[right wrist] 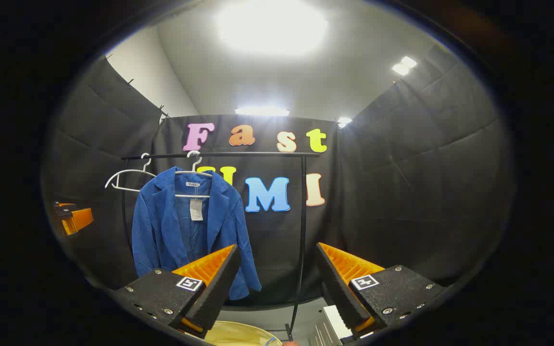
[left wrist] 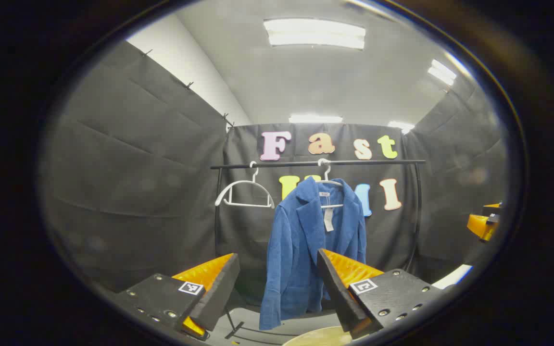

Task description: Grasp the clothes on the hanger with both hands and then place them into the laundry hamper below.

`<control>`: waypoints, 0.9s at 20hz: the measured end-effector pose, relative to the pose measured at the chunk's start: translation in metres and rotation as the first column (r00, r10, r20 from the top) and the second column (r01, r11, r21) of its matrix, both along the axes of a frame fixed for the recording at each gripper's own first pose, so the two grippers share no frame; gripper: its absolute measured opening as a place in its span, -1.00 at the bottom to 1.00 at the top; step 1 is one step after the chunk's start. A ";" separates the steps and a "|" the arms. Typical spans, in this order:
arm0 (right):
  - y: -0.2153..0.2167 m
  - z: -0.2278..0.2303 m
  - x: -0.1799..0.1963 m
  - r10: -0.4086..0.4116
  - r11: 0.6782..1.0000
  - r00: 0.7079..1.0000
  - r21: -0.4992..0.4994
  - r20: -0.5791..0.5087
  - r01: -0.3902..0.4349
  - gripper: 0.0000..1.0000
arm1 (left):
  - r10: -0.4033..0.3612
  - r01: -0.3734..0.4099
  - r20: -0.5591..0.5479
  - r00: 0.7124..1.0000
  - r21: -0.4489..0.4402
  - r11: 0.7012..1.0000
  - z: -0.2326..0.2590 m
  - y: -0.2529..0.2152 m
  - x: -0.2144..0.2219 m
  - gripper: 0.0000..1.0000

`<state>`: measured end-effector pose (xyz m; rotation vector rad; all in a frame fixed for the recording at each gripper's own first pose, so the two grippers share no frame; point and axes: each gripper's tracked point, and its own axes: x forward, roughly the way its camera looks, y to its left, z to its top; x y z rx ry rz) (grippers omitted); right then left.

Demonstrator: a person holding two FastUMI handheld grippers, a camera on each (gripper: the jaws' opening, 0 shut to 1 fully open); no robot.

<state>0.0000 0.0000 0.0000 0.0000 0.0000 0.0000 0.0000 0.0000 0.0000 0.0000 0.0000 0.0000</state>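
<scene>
Left claw [left wrist: 277,288]: fingers spread wide apart, nothing between them, no contact with any item. Right claw [right wrist: 274,283]: likewise spread wide and holding nothing.

Blue jacket [left wrist: 306,250]: hangs on a white hanger [left wrist: 327,180] from the black rail [left wrist: 318,164] at the back of the booth, front open, a paper tag [left wrist: 328,218] dangling at the collar. It is well apart from both claws. In the left gripper view it sits straight ahead, partly behind the right-hand finger; in the right gripper view it is off to the left.

Second white hanger [left wrist: 244,194]: bare, on the same rail, just beside the jacket.

Laundry hamper [right wrist: 238,334]: a pale rim is visible low down, below the rail; its contents cannot be made out.
</scene>
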 end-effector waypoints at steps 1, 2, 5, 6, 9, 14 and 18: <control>0.000 -0.002 0.001 0.002 1.000 1.000 -0.001 -0.004 -0.002 0.92 | 0.001 -0.001 -0.002 1.000 0.002 1.000 -0.001 -0.003 0.002 0.87; -0.001 -0.004 0.003 0.001 1.000 1.000 -0.002 -0.012 -0.001 0.92 | 0.001 -0.001 -0.004 1.000 0.001 1.000 -0.002 -0.005 0.003 0.87; -0.004 -0.013 0.006 -0.007 1.000 0.999 -0.006 -0.038 0.007 0.92 | 0.006 -0.006 -0.008 1.000 0.011 1.000 -0.005 -0.006 0.008 0.87; -0.005 -0.013 0.007 -0.009 1.000 0.999 -0.007 -0.043 0.009 0.92 | 0.008 -0.008 -0.010 1.000 0.013 1.000 -0.006 -0.006 0.009 0.87; -0.006 -0.016 0.011 -0.015 1.000 0.999 -0.012 -0.047 0.014 0.92 | 0.005 -0.005 -0.014 1.000 0.008 1.000 -0.008 -0.005 0.011 0.87; 0.000 -0.015 0.018 -0.024 1.000 0.999 -0.009 -0.047 0.024 0.92 | -0.022 0.022 -0.011 1.000 0.010 1.000 -0.006 -0.008 0.021 0.87; 0.010 -0.010 0.027 -0.033 0.999 0.998 -0.023 -0.046 0.032 0.92 | -0.046 0.046 0.006 0.999 0.015 0.999 -0.003 -0.008 0.043 0.87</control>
